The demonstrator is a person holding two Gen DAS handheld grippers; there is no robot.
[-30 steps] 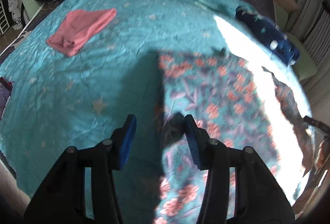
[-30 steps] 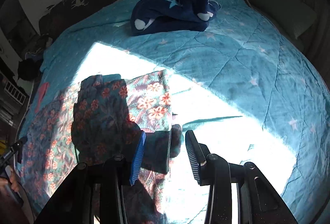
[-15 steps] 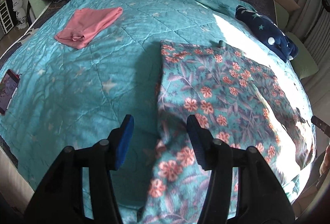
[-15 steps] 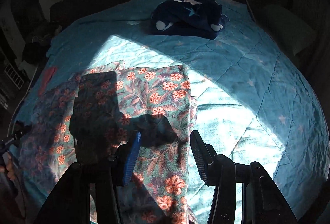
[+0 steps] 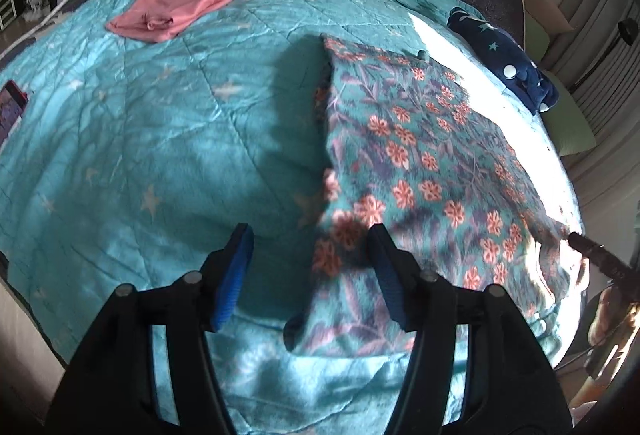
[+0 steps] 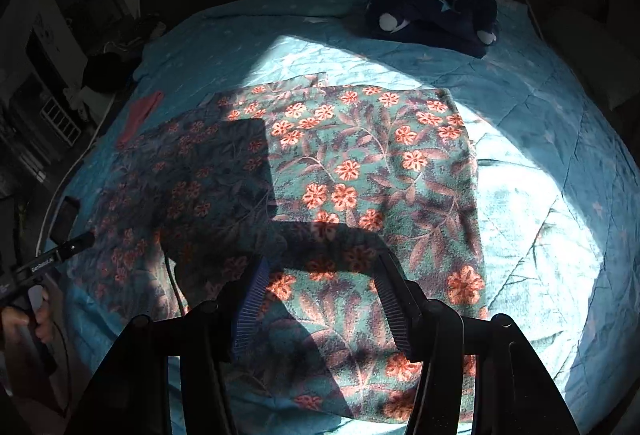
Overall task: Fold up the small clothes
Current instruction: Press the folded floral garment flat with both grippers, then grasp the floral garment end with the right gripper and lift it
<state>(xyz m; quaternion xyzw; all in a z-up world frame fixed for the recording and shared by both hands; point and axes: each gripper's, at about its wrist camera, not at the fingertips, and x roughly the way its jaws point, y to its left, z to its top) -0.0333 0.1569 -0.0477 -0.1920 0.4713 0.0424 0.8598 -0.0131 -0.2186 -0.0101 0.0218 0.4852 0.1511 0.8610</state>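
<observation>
Both our grippers, left (image 5: 310,259) and right (image 6: 320,287), have just been opening and grip nothing; we see the floral garment (image 6: 360,175) lying flat on the turquoise quilt (image 5: 160,155).

Each wrist camera looks steeply down along its gripper's fingers, close above the bed. Both views share the floral garment (image 5: 420,163) (image 6: 360,171) and navy bundle (image 5: 504,55) (image 6: 432,15).
</observation>
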